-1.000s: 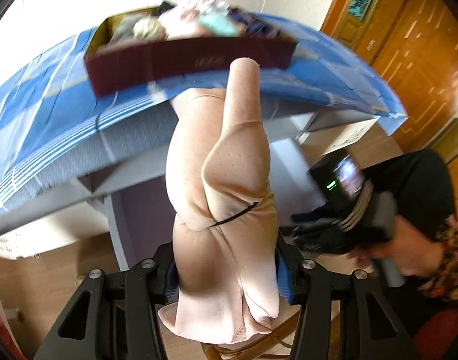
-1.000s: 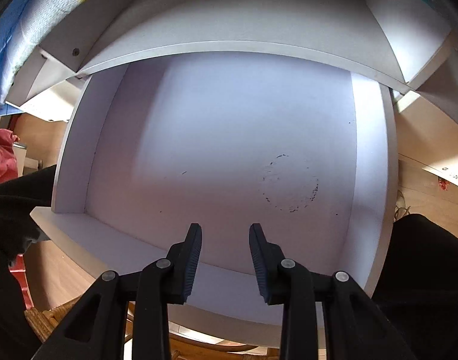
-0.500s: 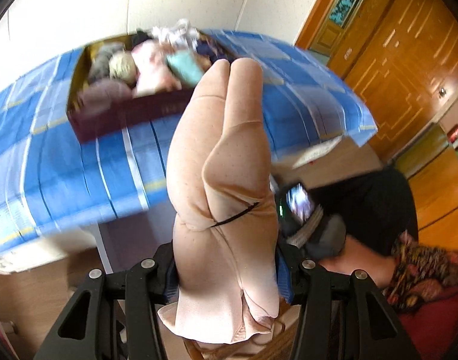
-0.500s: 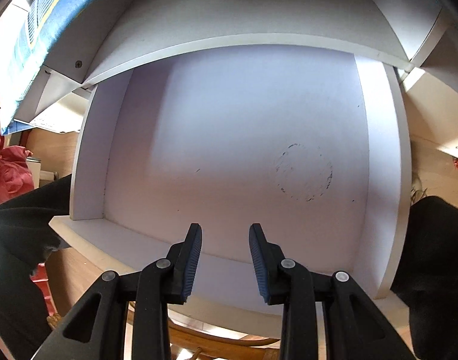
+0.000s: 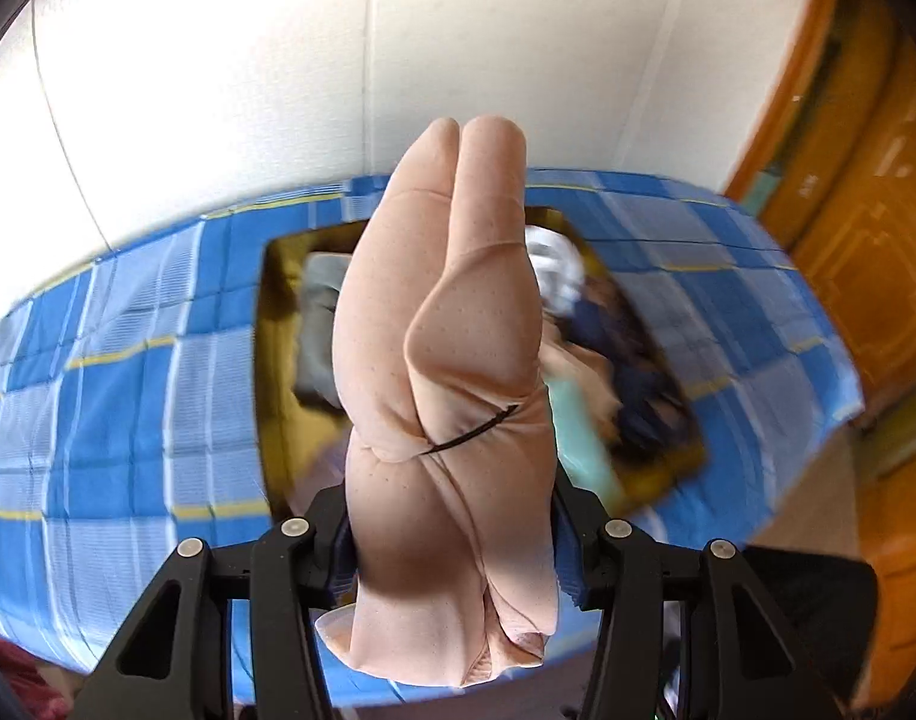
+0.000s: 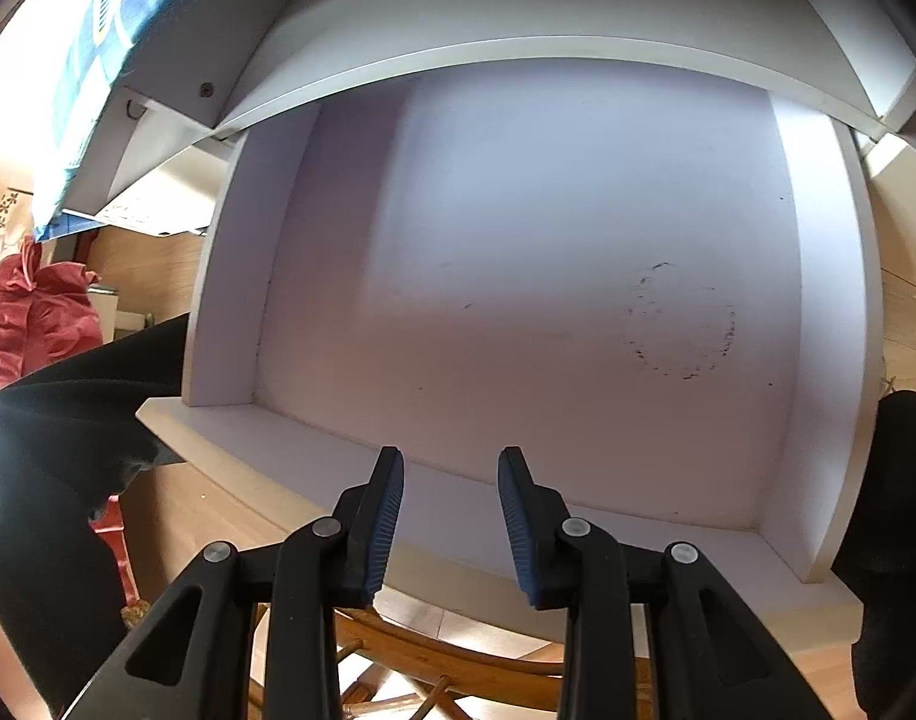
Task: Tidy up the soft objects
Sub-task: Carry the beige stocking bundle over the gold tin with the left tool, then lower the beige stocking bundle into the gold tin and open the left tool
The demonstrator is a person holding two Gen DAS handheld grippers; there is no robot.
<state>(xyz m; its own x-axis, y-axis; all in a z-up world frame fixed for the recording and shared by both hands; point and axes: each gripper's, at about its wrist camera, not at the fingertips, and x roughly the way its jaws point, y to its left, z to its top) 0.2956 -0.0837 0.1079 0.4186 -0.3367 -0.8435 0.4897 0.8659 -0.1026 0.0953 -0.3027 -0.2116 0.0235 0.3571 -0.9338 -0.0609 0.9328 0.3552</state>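
In the left wrist view a shallow box point(image 5: 272, 360) with mustard-yellow walls lies on the worktop point(image 5: 116, 420), which is covered by a blue checked cloth. Inside it sit a grey bundle point(image 5: 323, 324) at centre left, a white piece point(image 5: 556, 264) at upper right, a mint-green piece point(image 5: 574, 438) and dark navy fabric point(image 5: 631, 360); all are blurred. The left tool point(image 5: 452, 546) pinches a folded peach-coloured soft garment point(image 5: 446, 360), which stands upright between its jaws in the middle of the frame and hides much of the box. The cloth's edge falls off at the right, beside an orange wooden door point(image 5: 865, 210); a pale wall fills the top.

In the right wrist view the right tool point(image 6: 450, 480) points into a bare white drawer point(image 6: 577, 300), its jaws close together with only a narrow gap and nothing between them. A faint dark ring mark point(image 6: 682, 324) shows on the drawer floor at right. A red bag point(image 6: 32, 324) stands at the left edge, and a wooden chair point(image 6: 434, 660) lies below.
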